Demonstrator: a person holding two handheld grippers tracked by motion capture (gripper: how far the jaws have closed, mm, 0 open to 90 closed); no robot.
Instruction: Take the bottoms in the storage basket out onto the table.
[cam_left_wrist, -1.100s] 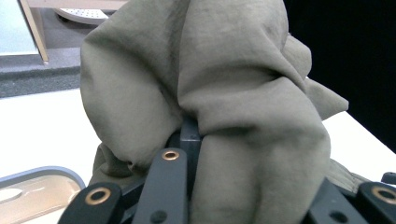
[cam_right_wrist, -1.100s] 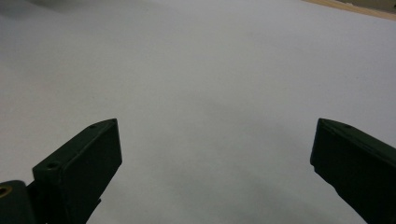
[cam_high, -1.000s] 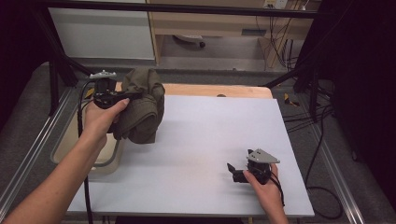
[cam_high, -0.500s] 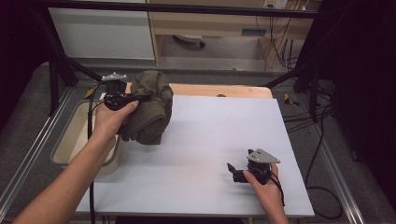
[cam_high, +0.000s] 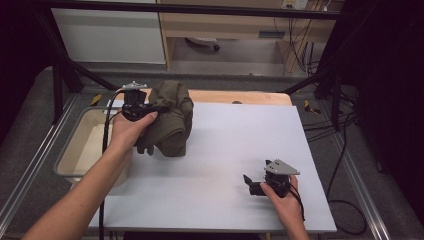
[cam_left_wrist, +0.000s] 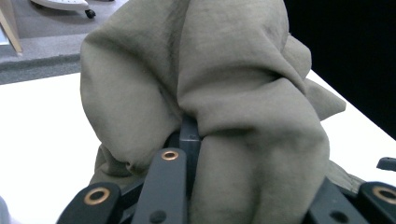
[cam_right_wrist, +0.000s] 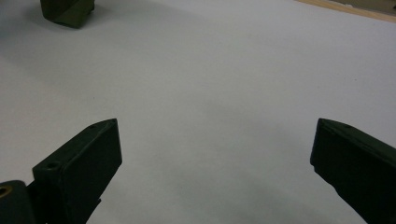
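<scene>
Beige tub (cam_high: 75, 150) off the desk's (cam_high: 225, 200) left edge, contents hidden. Olive cloth (cam_high: 170, 120) bunched near the far-left corner, pinched in left gripper (cam_high: 150, 111). Right gripper (cam_high: 252, 184), near right edge, spread wide over bare surface.

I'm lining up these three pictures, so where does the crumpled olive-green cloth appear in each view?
High view: the crumpled olive-green cloth hangs upper left of centre, clamped by the left gripper above the white tabletop.
Left gripper view: it is draped over the fingers across most of the picture.
Right gripper view: its lower end sits at the top left corner.
Shared landmark: the white tabletop.
</scene>
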